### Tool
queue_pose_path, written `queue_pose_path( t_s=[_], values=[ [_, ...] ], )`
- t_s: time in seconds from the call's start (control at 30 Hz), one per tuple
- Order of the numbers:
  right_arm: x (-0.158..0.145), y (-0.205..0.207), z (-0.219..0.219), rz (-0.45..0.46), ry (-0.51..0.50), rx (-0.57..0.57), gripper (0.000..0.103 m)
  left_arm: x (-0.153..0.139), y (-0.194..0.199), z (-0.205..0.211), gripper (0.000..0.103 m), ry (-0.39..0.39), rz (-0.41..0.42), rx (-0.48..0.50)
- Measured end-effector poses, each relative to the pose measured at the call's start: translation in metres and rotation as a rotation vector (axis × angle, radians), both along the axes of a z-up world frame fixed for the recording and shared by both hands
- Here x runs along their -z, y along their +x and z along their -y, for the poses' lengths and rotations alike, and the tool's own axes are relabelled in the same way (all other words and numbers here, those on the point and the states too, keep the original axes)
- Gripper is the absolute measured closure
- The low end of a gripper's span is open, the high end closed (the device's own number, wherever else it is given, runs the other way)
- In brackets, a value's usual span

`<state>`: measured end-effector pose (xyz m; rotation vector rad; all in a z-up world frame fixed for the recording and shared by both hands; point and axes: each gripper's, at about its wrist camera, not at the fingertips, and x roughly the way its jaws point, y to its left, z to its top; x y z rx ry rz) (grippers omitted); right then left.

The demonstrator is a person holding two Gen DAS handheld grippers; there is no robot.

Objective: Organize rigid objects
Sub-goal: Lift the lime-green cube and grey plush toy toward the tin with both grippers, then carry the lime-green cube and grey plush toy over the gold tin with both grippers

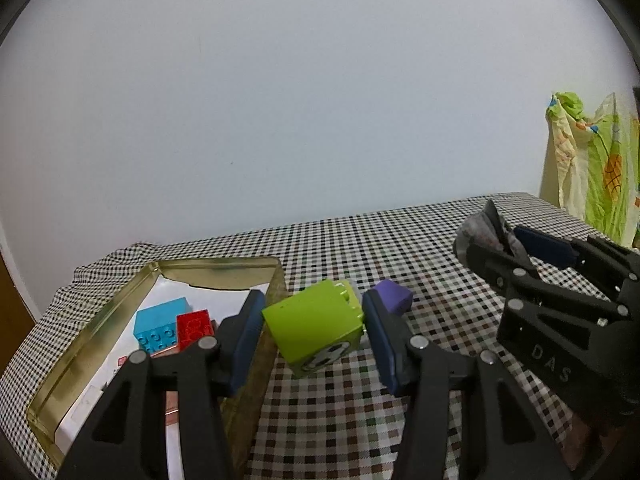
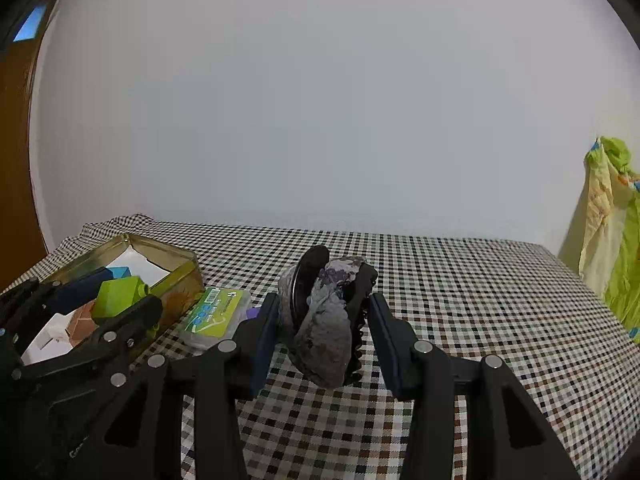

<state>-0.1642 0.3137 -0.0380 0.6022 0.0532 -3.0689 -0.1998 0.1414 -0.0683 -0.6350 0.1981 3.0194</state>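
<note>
Two claws working over a checked tablecloth [image 2: 460, 280]. Gold tin [image 1: 216, 270] sitting at the cloth's left edge, holding a blue block [image 1: 160, 322] and a red block [image 1: 195, 326]. Left claw [image 1: 314, 322] gripping a green block [image 1: 314, 322] just beside the tin's right wall, tilted, with a purple block [image 1: 394, 296] lying behind. Right claw [image 2: 322, 332] pinching a grey hair clip [image 2: 328, 320] mid-table. Green packet [image 2: 214, 314] lying between tin and clip. Open cloth stretching right.
</note>
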Motion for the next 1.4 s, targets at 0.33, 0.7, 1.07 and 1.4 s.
queue_pose_path(
  t_s=[0.33, 0.7, 1.07, 1.4],
  values=[
    [0.003, 0.012, 0.012, -0.031, -0.016, -0.005, 0.055, 0.000, 0.008, 0.003, 0.053, 0.013, -0.012, 0.013],
    [0.000, 0.019, 0.010, -0.063, -0.014, -0.012, 0.055, -0.001, 0.016, 0.009, 0.053, 0.034, -0.026, 0.015],
    [-0.003, 0.033, 0.008, -0.096, -0.034, -0.016, 0.055, -0.003, 0.025, 0.014, 0.053, 0.051, -0.048, 0.010],
    [-0.004, 0.046, 0.009, -0.126, -0.048, -0.021, 0.055, -0.004, 0.035, 0.022, 0.053, 0.063, -0.078, 0.008]
  ],
)
